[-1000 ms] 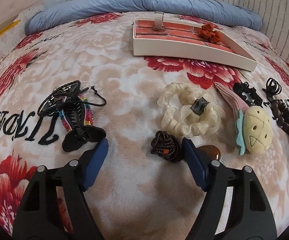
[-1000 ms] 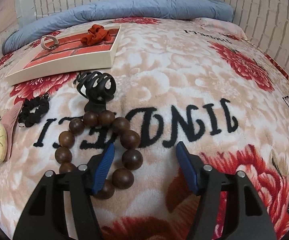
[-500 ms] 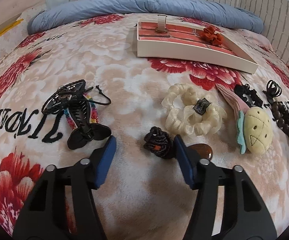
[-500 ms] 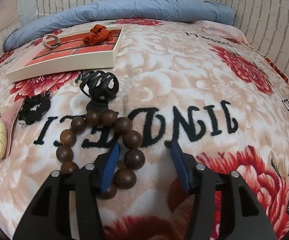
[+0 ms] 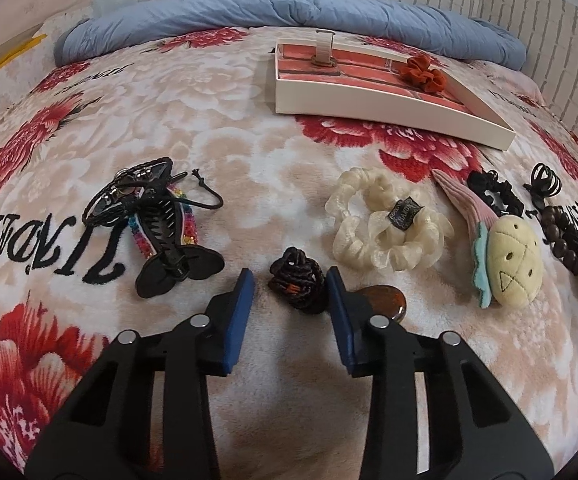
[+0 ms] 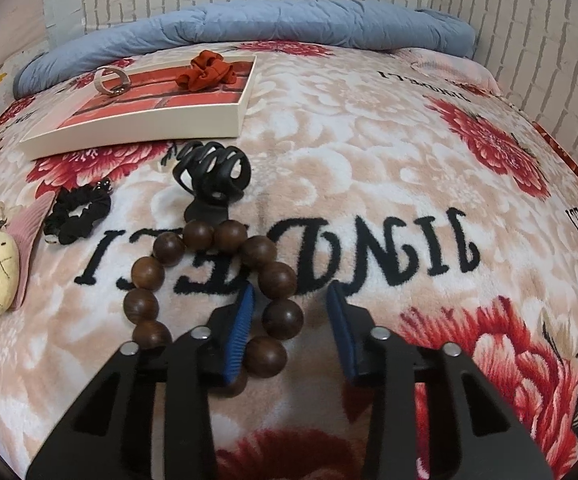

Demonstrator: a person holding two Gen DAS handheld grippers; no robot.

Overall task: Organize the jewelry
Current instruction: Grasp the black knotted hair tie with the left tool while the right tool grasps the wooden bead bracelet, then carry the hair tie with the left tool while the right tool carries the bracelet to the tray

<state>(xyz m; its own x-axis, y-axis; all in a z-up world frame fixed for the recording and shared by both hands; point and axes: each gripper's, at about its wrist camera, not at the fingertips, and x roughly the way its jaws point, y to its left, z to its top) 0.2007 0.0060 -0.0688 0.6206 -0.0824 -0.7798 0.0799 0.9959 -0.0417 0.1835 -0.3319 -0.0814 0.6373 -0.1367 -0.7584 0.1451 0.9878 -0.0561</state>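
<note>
My left gripper [image 5: 290, 285] is open, its blue pads on either side of a small dark braided hair tie [image 5: 297, 283] on the floral blanket, apart from it. A brown stone [image 5: 385, 302] lies just behind the right finger. My right gripper [image 6: 292, 300] is open over a wooden bead bracelet [image 6: 209, 280]; the bracelet's right-hand beads lie between the pads. A white tray [image 5: 377, 102] with a red liner holds a red scrunchie [image 5: 423, 73] and a beige ring clip [image 5: 323, 54]; the tray also shows in the right wrist view [image 6: 137, 130].
A cream scrunchie [image 5: 385, 220], a plush pineapple clip [image 5: 509, 260], a black scrunchie [image 6: 77, 218], a black claw clip [image 6: 215, 178] and a pile of black clips and a rainbow band [image 5: 157, 220] lie on the blanket. A blue duvet [image 5: 289, 12] and brick wall lie behind.
Both grippers have narrowed their jaws. The left one moved forward so the dark hair tie now sits between its pads. The right one edged forward over the bead bracelet.
</note>
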